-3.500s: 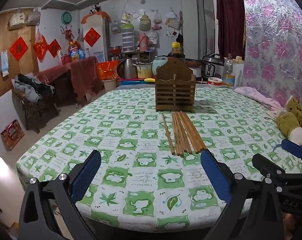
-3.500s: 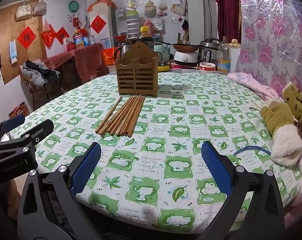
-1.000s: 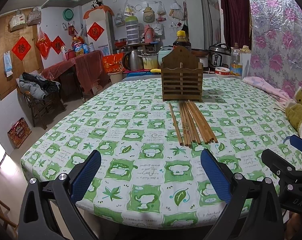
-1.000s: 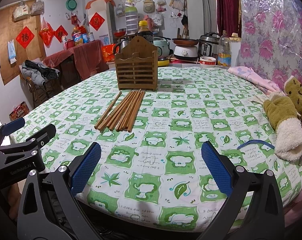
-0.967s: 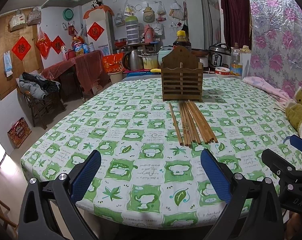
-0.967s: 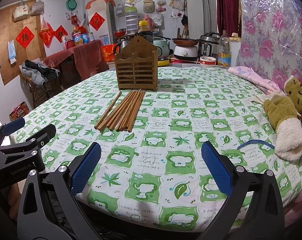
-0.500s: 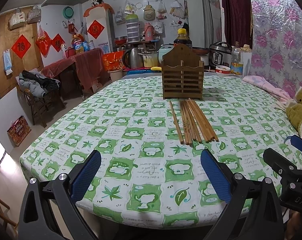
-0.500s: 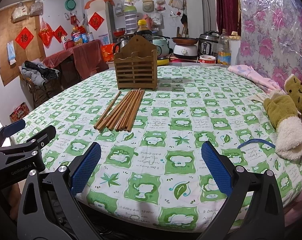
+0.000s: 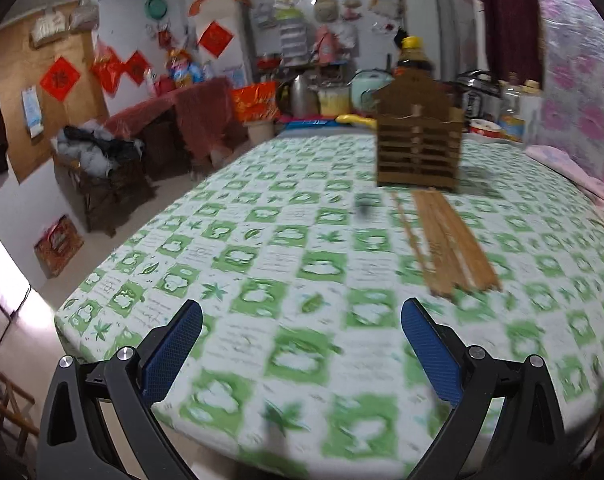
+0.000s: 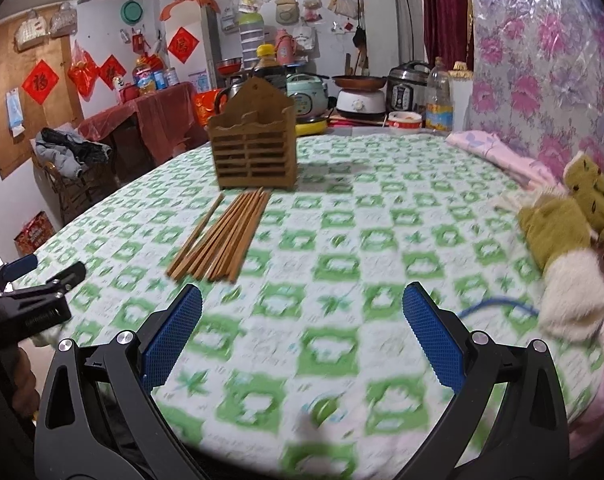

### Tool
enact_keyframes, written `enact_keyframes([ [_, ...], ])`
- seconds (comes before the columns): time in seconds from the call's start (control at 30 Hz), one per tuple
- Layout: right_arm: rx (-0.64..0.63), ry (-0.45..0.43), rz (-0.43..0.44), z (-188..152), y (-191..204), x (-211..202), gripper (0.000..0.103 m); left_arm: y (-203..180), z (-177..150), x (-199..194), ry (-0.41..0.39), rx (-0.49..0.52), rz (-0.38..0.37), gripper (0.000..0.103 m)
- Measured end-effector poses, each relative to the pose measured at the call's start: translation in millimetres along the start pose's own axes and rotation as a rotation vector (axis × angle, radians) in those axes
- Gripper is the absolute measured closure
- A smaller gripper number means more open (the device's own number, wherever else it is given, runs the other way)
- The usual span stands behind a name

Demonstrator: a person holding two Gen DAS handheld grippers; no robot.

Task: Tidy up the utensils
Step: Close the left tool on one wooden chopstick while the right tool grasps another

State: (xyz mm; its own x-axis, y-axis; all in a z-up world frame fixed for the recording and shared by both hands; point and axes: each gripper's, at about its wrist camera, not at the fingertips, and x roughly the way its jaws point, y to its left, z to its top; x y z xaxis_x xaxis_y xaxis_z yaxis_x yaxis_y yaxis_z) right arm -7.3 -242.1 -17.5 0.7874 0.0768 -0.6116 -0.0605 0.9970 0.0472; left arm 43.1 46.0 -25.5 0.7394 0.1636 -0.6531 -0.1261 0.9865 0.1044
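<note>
a: where are the utensils?

b: a bundle of wooden chopsticks [image 10: 222, 236] lies flat on the green-and-white checked tablecloth [image 10: 341, 240], fanned a little, with one stick lying slightly apart on the left side of the bundle. the far tips nearly reach the foot of the wooden slatted holder [image 10: 253, 152].

a: and the holder?

b: it stands upright near the middle of the table, just behind the chopsticks. from these angles i cannot tell whether anything is inside its compartments.

a: what is the left gripper [image 9: 302, 344] doing?

b: its blue-padded fingers [image 9: 174, 344] are spread wide with nothing between them. it hangs over the near edge of the table, and the chopsticks [image 9: 441, 244] sit ahead and to its right, well apart from it. the holder [image 9: 417, 148] is further back. that view is blurred.

a: the right gripper [image 10: 302, 340]?

b: its fingers are also wide apart and empty, over the near part of the cloth. the chopsticks lie ahead and to its left, not touching it. the left gripper [image 10: 26, 300] shows at the left border of that view, off the table's edge.

a: anything else on the table?

b: a green and cream stuffed toy [image 10: 569, 240] lies at the right edge, with a pink cloth [image 10: 497, 152] behind it and a thin blue loop [image 10: 497, 306] on the tablecloth nearby.
</note>
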Motion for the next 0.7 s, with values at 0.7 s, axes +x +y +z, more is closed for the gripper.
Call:
enact_keyframes([
  [0.7,0.123,0.26,0.122,36,-25,131,0.006,-65,38,105,0.352,0.219,-0.242,0.006],
])
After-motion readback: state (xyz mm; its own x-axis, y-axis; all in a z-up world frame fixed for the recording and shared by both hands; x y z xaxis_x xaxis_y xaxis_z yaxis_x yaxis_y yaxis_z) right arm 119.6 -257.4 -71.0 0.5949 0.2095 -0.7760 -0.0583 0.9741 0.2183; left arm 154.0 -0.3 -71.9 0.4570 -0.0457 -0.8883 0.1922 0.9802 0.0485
